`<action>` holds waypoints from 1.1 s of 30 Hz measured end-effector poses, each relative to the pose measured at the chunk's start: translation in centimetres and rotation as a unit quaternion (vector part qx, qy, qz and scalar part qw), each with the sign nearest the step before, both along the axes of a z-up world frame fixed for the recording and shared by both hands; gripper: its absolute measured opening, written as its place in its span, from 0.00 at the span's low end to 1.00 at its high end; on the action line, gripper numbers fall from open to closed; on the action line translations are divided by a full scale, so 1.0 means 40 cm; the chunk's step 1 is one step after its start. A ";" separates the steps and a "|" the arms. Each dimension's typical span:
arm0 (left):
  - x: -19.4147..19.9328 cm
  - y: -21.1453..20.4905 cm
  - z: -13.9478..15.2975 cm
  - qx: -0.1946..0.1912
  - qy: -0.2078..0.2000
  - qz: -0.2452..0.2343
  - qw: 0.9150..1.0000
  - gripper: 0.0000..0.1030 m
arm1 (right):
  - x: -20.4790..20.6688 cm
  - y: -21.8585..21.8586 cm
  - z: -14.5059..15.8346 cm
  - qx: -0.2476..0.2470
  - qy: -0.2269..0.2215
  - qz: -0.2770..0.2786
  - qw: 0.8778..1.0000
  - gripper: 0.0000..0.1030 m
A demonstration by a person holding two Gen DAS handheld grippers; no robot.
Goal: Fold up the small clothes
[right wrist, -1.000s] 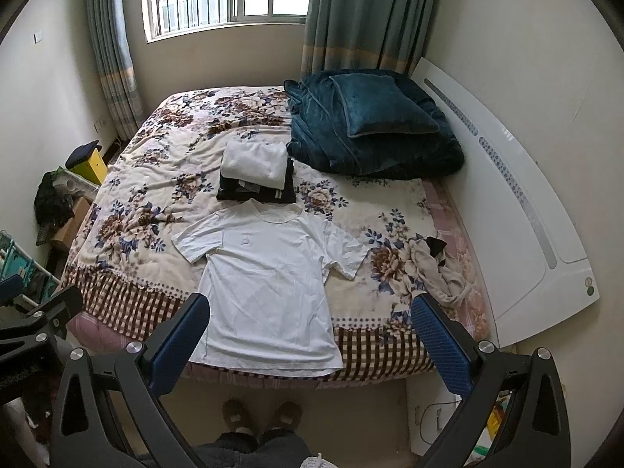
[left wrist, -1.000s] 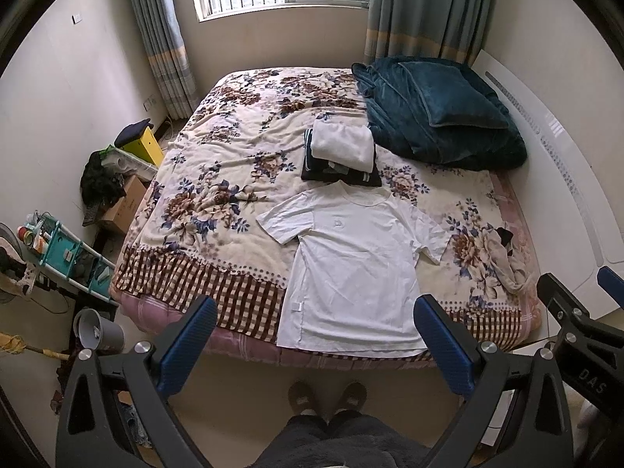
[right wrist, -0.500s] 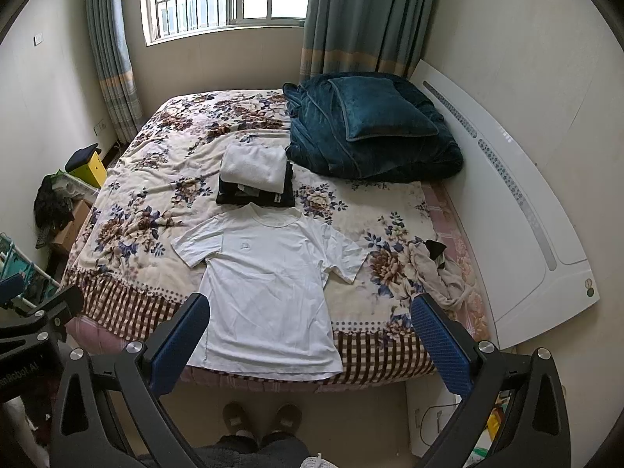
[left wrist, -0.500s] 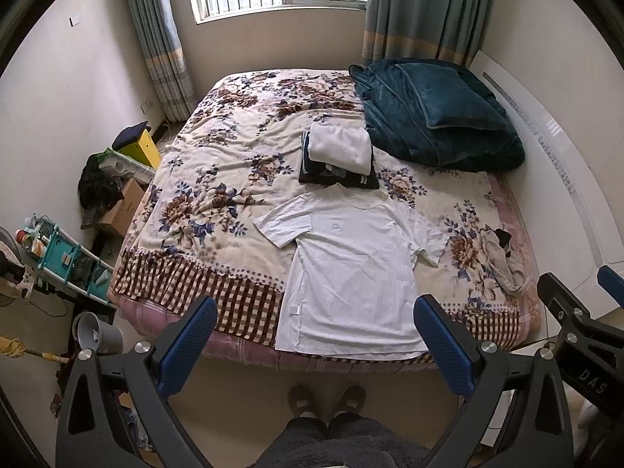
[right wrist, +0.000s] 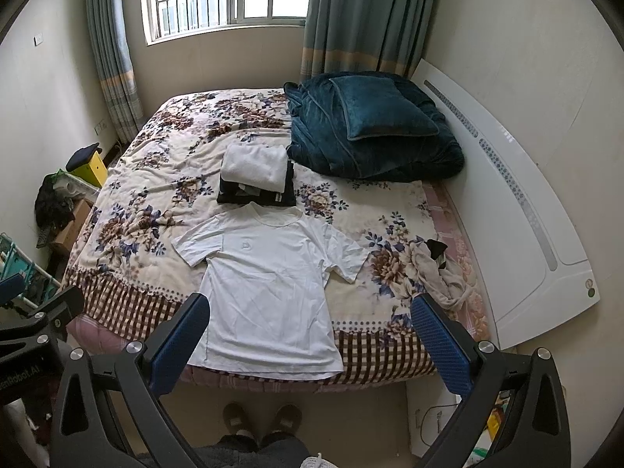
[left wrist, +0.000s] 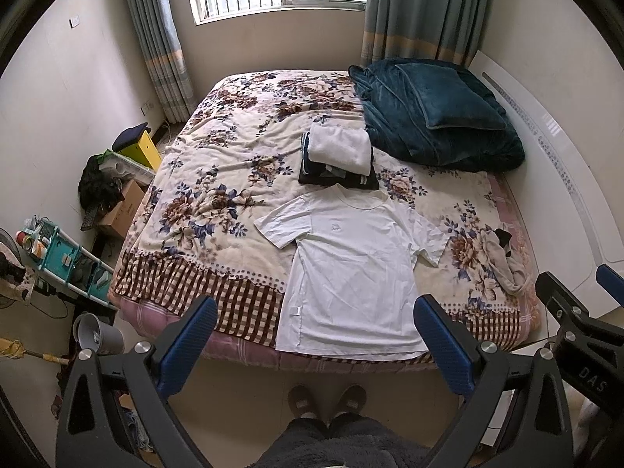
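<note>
A white T-shirt lies spread flat, front up, on the near part of the floral bed, its hem at the bed's front edge. Behind its collar sits a stack of folded clothes, white on top of dark ones. A crumpled beige garment lies at the bed's right edge. My left gripper is open, held in the air before the bed above the floor. My right gripper is open too, at the same height, holding nothing.
A dark teal blanket with a pillow fills the bed's far right. A white headboard stands along the right. Boxes and a teal rack crowd the floor at left. A person's slippered feet stand at the bed's foot.
Both views have shifted slightly, so the bed sits a touch higher and farther in frame. The clothes have not moved and both grippers stay open.
</note>
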State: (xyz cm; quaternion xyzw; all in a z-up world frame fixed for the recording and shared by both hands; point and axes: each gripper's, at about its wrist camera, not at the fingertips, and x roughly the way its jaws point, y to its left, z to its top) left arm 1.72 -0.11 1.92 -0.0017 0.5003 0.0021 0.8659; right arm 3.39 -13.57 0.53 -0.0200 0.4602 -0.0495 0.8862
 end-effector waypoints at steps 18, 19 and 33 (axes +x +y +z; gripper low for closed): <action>0.023 0.000 -0.004 -0.005 -0.005 -0.001 1.000 1.00 | 0.003 -0.004 -0.025 0.001 0.001 -0.015 1.000 1.00; 0.037 0.000 -0.008 -0.002 -0.011 0.001 1.000 1.00 | 0.005 -0.002 -0.035 0.002 0.001 -0.022 1.000 1.00; 0.382 -0.083 -0.307 0.052 -0.023 -0.014 0.998 1.00 | 0.329 -0.227 -0.431 0.005 0.034 -0.188 0.982 1.00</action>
